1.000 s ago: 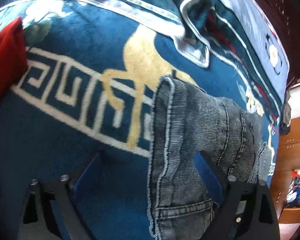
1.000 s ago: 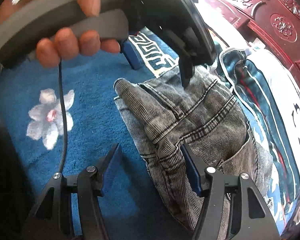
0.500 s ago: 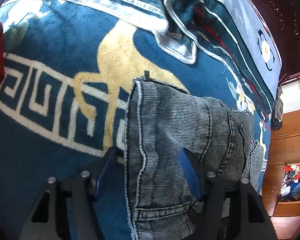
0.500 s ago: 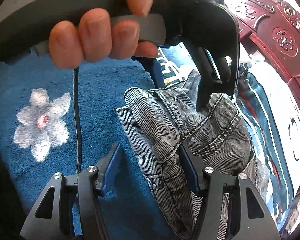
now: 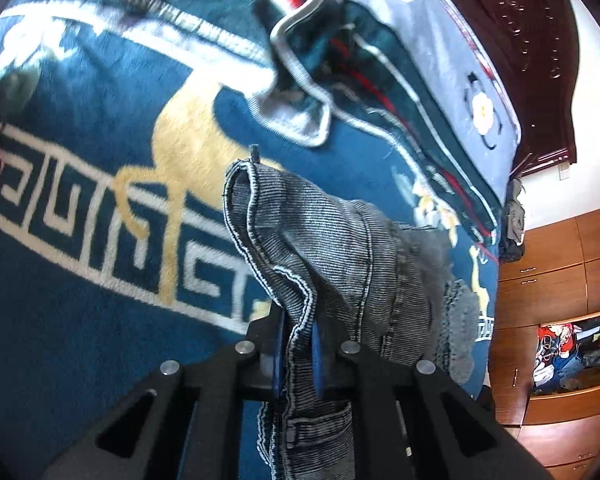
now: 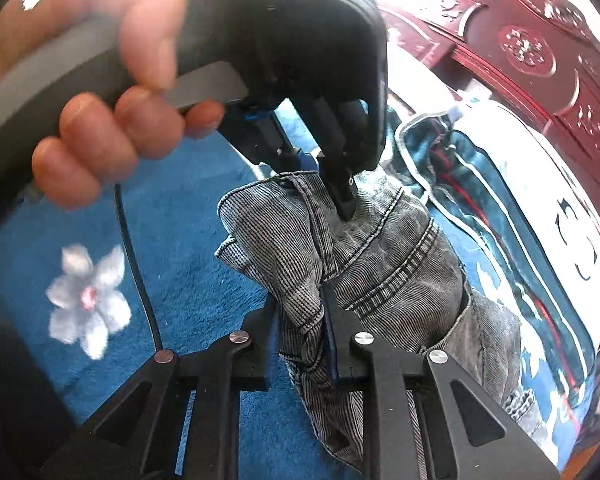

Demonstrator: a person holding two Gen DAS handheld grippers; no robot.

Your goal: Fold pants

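- Both grippers pinch the grey striped denim pants (image 5: 332,248) on the blue patterned blanket (image 5: 80,300): the left gripper (image 5: 298,344) is clamped tight on one waistband edge; the right gripper (image 6: 304,336) is closing on a bunched edge near it.
- Two grips likely allow an even lift for folding.
- Legs run out of view; the person's hand (image 6: 112,128) is blurred.

You had the pants (image 5: 332,248) bunched on the blanket (image 5: 80,320), pinched at the near end between your left gripper (image 5: 298,344) fingers. Behind them lay a folded quilt (image 5: 412,92), running toward the headboard (image 5: 532,60) at the bed's far edge. Drawers (image 5: 548,280) stood off the right edge. In the right wrist view, your right gripper (image 6: 302,340) pinched the pants' near edge, your hand (image 6: 100,136) above them.
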